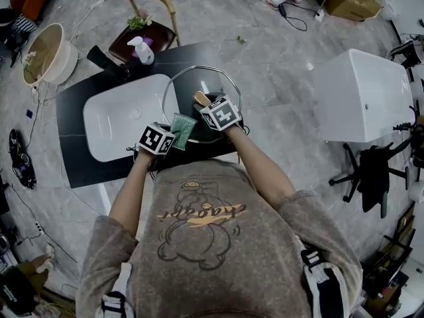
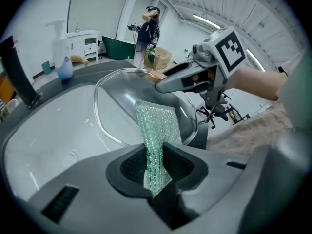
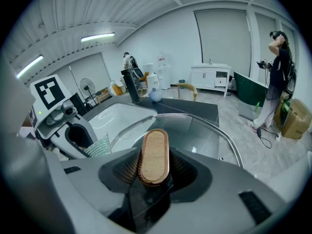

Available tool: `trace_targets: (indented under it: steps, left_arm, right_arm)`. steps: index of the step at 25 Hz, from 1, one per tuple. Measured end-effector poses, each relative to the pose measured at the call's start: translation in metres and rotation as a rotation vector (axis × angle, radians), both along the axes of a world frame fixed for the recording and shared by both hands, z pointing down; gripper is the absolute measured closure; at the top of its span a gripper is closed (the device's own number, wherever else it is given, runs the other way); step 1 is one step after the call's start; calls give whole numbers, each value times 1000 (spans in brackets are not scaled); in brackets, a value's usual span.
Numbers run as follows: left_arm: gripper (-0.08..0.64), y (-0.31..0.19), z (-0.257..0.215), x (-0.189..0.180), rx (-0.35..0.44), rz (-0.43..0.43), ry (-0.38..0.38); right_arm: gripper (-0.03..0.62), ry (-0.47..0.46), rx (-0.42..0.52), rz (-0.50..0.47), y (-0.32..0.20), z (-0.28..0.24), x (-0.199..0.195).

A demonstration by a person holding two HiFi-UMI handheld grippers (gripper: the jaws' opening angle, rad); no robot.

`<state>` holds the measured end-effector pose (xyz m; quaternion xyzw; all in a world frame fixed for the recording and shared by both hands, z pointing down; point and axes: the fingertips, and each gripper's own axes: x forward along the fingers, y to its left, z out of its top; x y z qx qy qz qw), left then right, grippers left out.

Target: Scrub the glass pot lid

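Observation:
The glass pot lid (image 1: 199,83) is held tilted over the black counter, partly above the white sink (image 1: 116,121). My right gripper (image 1: 207,106) is shut on its wooden knob (image 3: 154,155), with the glass (image 3: 207,135) spreading out beyond the jaws. My left gripper (image 2: 154,167) is shut on a green glittery scrub cloth (image 2: 156,128), just left of the lid. The cloth's free end (image 1: 182,128) reaches the lid's near side (image 2: 122,89) and seems to rest on the glass. In the left gripper view the right gripper (image 2: 168,82) shows above the lid.
A soap dispenser (image 1: 141,50) and a black faucet (image 1: 106,61) stand behind the sink. A wooden chair (image 1: 149,15) and a round basin (image 1: 43,53) are beyond the counter. A white cabinet (image 1: 361,95) and an office chair (image 1: 374,171) stand at the right.

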<state>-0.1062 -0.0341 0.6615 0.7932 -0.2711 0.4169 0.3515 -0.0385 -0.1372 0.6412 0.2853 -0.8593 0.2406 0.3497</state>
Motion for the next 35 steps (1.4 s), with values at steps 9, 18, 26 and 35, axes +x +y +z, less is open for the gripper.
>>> trace_targets:
  steps: [9,18,26,35]
  left_arm:
    - [463,-28,5,-55,-19,-147,-57]
    - [463,-60,8,-78,-53,-198,-130]
    - [463,-83,9,-90,-139,-284,-107]
    - [466,-107,6,-95,-183,-385,-18]
  right_arm:
    - [407,1,3,-1,0,2,-1]
    - [407,-1,5,-4,0,0,-1]
    - [407,-8,7,-4,0,-1,0]
    - [407,-14,15,-3,0,0,-1]
